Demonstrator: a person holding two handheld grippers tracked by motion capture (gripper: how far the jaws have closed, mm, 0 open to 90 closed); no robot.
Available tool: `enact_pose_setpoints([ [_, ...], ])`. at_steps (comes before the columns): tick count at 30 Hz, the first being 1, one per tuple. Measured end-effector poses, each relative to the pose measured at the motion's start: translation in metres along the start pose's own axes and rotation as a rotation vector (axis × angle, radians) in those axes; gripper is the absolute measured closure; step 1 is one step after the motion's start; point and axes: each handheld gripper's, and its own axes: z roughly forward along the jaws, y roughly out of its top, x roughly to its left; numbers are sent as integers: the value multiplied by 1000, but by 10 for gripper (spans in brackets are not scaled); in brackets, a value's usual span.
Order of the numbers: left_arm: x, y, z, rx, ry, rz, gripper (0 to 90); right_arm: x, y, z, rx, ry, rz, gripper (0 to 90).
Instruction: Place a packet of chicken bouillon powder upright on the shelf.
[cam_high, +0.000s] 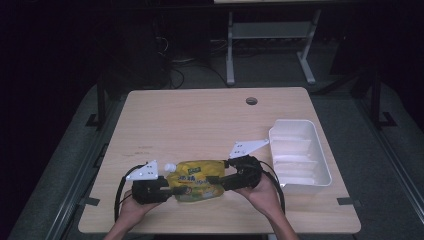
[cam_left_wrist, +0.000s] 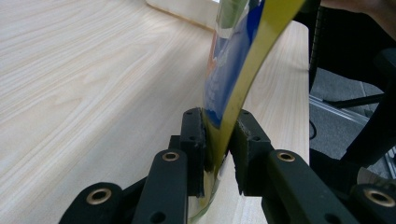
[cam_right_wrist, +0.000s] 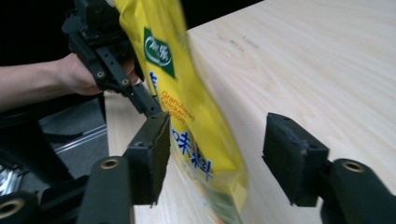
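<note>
pale wood counter, rectangular, with a small round hole near the far edge. dark floor around it, a white desk frame standing beyond.

white plastic tray at the counter's right side, long side running front to back, lying just right of the right hand.

yellow pouch near the front edge, roughly centred between the two hands, white cap at its upper left corner, green label and blue print on its face. held off the counter along its edge in the left gripper view, hanging between the jaws in the right gripper view.

left tongs at the pouch's left edge, narrow, clamped on the pouch: in the left gripper view both black jaws pressed against the yellow film from either side. grey three-cornered plate on top, black cable looping to the left. left hand coming in from the bottom.

right tongs reaching in from the pouch's right side. in the right gripper view jaws wide, the pouch hanging in the gap, close to the left jaw and apart from the right jaw. touching or not at the left jaw: cannot tell. right hand behind, grey plate above it, near the tray's near-left corner.
</note>
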Motion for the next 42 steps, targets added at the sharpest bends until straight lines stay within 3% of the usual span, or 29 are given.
enact_pose_setpoints([
  [1, 0, 0, 0, -1, 0, -1, 757, 0, 0, 2, 7, -3, -7, 375],
  [3, 0, 0, 0, -2, 3, -3, 756, 1, -2, 6, 5, 49, -12, 364],
  [5, 0, 0, 0, -1, 5, -2, 756, 4, -2, 9, 19, 20, -37, 381],
  [7, 0, 0, 0, -1, 6, 0, 756, 4, -2, 10, 17, 29, -34, 387],
  [18, 0, -1, 0, -3, 18, -2, 752, 5, -5, 9, -1, -18, -41, 641],
  [20, 0, -1, 0, -3, 26, -3, 745, 4, -5, 8, -3, -9, -36, 684],
  [24, 2, -1, -1, -4, 34, -17, 702, 5, -6, 8, -6, -23, -45, 769],
  [27, 5, -2, -3, -8, 49, -39, 626, 5, -7, 9, -5, 3, -36, 828],
  [33, 10, -4, -7, -14, 69, -55, 563, 7, -7, 8, -15, 21, -43, 874],
  [42, 17, -7, -16, -28, 108, -83, 505, 10, -6, 1, -42, -18, -65, 893],
])
